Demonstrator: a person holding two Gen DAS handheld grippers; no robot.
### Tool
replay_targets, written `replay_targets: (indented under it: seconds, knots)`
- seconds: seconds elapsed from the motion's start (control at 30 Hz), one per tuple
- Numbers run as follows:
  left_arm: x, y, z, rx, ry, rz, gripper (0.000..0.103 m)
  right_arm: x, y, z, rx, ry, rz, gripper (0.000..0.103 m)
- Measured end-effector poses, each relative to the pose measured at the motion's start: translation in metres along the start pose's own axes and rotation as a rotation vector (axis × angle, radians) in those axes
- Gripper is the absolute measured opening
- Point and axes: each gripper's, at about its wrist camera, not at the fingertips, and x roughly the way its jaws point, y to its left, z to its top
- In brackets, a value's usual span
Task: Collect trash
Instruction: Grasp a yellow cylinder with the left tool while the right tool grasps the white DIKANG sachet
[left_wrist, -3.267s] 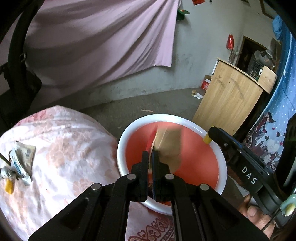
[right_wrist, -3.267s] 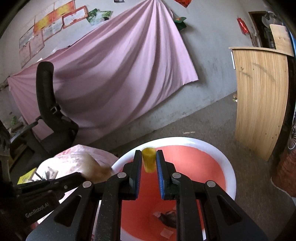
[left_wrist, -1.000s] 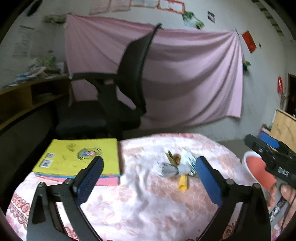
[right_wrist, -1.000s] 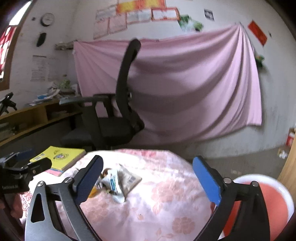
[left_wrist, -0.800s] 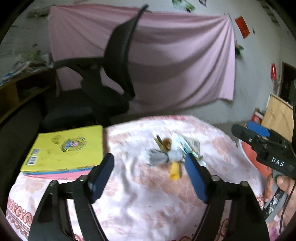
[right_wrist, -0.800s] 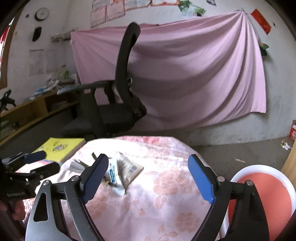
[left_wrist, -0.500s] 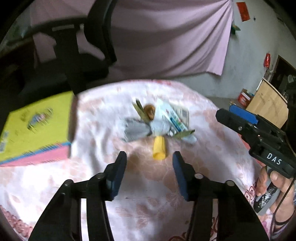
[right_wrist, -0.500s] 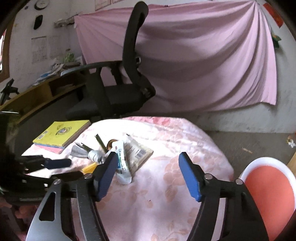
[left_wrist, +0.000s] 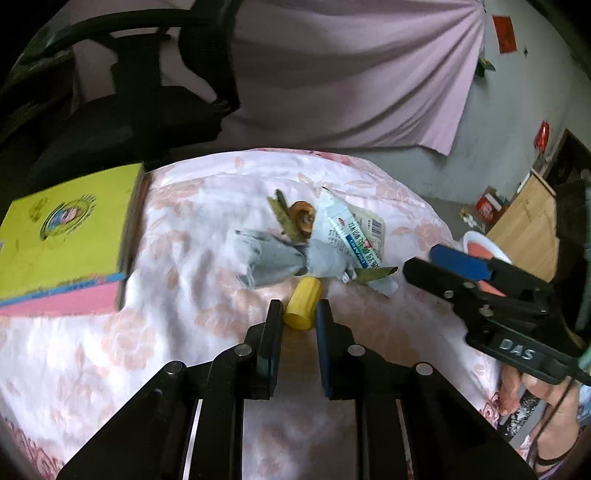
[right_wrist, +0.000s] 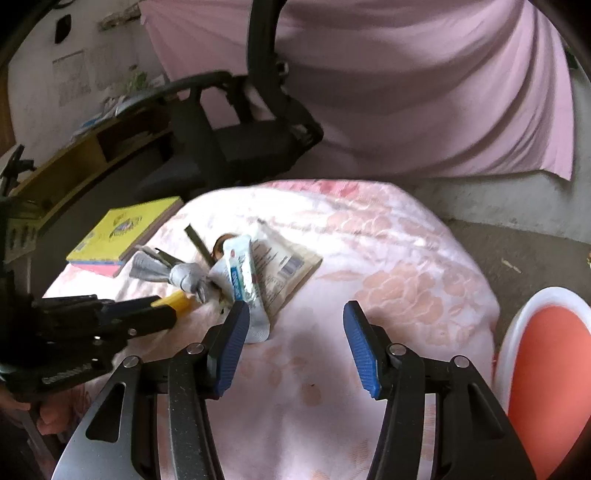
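A pile of trash lies on the floral tablecloth (left_wrist: 177, 288): a grey crumpled wrapper (left_wrist: 269, 258), a white and blue toothpaste tube (left_wrist: 347, 236), a brown fruit scrap (left_wrist: 302, 218) and a yellow cap (left_wrist: 303, 302). My left gripper (left_wrist: 298, 314) has its fingers closed around the near end of the yellow cap, which rests on the cloth. My right gripper (right_wrist: 293, 321) is open and empty over the cloth, just right of the tube (right_wrist: 240, 280). The cap (right_wrist: 177, 300) shows between the left fingers there too.
A yellow book (left_wrist: 62, 236) lies at the table's left. A black office chair (right_wrist: 258, 122) stands behind the table. A white bin with a red liner (right_wrist: 543, 354) sits on the floor to the right. A wooden cabinet (left_wrist: 532, 229) stands far right.
Both grippers left the bin and swung to the table. My left gripper came down and closed from wide open onto the yellow cap. My right gripper neared the pile, narrowing slightly.
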Motion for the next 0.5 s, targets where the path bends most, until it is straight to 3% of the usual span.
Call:
replay_targets:
  seconds: [0.23,0.33,0.5]
  knots:
    - [-0.015,0.021,-0.011,-0.12,-0.044,0.012,0.014,0.011,0.015,-0.002,-0.079,0.059,0.0,0.051]
    - [-0.016,0.022,-0.009,-0.124,-0.044,0.01,0.014,0.016,0.022,-0.003,-0.115,0.086,-0.018,0.05]
    - [-0.018,0.02,-0.009,-0.124,-0.038,0.009,0.014,0.024,0.034,-0.003,-0.181,0.118,-0.026,0.037]
